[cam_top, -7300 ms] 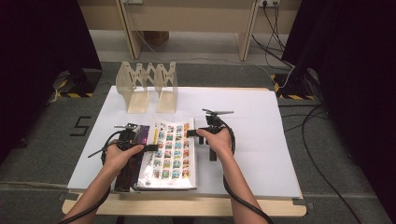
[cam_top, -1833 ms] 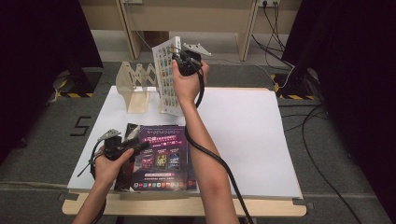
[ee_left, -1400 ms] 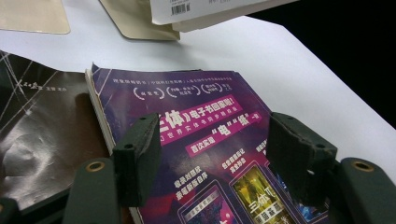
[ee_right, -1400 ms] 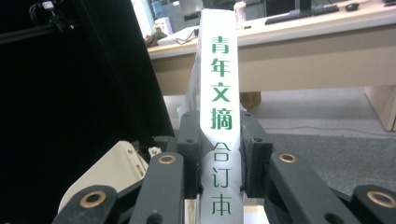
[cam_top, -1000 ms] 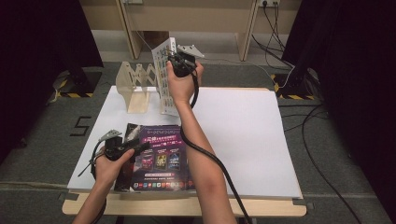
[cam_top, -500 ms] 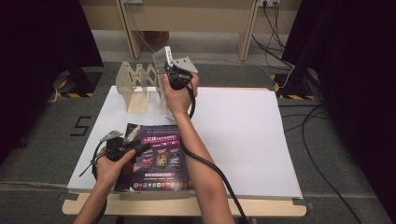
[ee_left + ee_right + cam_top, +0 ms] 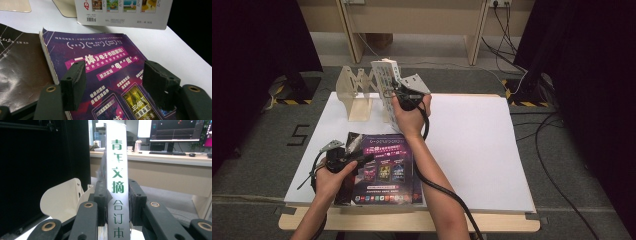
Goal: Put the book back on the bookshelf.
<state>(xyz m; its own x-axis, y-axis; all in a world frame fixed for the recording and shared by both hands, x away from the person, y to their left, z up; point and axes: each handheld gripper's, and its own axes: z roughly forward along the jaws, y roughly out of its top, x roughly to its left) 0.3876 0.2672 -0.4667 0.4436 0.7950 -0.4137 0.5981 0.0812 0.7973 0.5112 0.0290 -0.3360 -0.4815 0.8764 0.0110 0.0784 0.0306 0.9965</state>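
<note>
A white book with small pictures on its cover stands upright at the right end of the wooden rack, at the table's far side. My right gripper is shut on it. In the right gripper view the jaws of the right gripper press both sides of its spine. A purple book lies flat near the front edge. The left gripper rests at its left edge, open. In the left gripper view the left gripper has its pads spread above the purple cover.
A dark book lies under and left of the purple one. The white table top stretches to the right. The rack's rounded wooden dividers stand just left of the held book. Cables trail on the floor at right.
The right hand has brought the white book down and to the left, closer to the wooden rack. The left hand and the purple book have stayed put.
</note>
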